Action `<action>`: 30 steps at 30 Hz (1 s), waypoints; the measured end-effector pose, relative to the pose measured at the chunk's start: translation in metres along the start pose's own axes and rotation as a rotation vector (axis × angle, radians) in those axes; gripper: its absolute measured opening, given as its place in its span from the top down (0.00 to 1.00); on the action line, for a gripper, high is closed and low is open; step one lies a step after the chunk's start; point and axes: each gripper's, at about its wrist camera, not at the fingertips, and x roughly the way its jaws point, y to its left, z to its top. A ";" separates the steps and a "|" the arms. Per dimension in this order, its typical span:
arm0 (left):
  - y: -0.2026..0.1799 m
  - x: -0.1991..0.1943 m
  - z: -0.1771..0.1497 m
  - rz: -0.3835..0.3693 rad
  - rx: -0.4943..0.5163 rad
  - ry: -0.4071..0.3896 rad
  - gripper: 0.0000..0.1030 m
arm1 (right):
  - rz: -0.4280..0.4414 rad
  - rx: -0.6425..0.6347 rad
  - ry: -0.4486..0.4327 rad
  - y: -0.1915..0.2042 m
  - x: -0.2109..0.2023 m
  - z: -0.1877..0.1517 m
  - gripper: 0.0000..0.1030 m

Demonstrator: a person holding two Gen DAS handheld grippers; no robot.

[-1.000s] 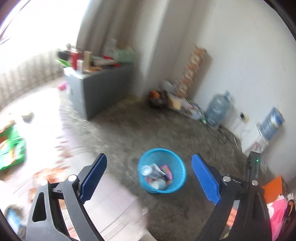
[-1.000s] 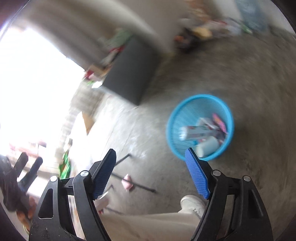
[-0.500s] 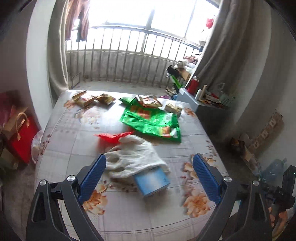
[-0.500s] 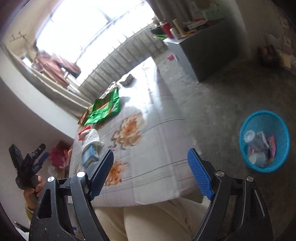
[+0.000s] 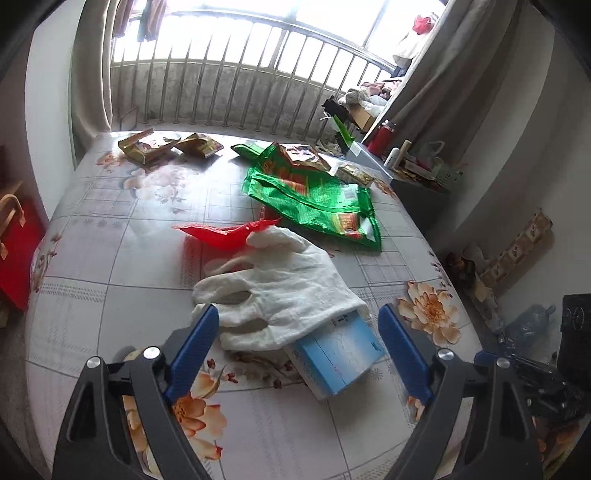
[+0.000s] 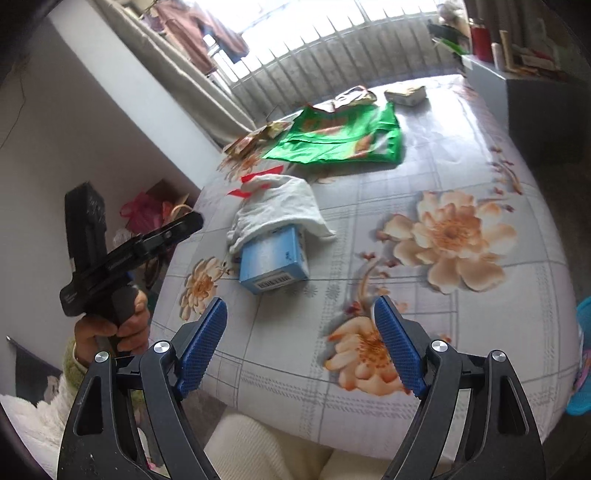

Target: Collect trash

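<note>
Trash lies on your floral bed sheet (image 5: pixel 92 266): nearest, a blue box (image 5: pixel 338 354) half under a white glove (image 5: pixel 284 284), then a red wrapper (image 5: pixel 221 233), a green bag (image 5: pixel 314 195) toward 12 o'clock. Both your left gripper (image 5: pixel 297 345) and right gripper (image 6: pixel 300 345) are spread, empty. Only your right view shows the blue basket (image 6: pixel 583 354) at 3 o'clock.

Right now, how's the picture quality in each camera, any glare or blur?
Left wrist view: sharp on the white glove and blue box, window blown out, edges bowed by fisheye. Right wrist view: slightly soft, same window glare.
</note>
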 end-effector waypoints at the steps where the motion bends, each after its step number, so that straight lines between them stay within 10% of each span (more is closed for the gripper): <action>1: 0.006 0.007 0.004 -0.006 -0.019 0.004 0.23 | 0.004 -0.029 0.008 0.006 0.007 0.004 0.24; 16: 0.039 0.071 0.019 -0.035 -0.124 0.132 0.71 | -0.087 -0.274 0.175 0.050 0.127 0.036 0.32; 30: -0.049 0.046 -0.043 -0.203 0.058 0.274 0.71 | -0.115 -0.145 0.156 -0.016 0.027 -0.033 0.32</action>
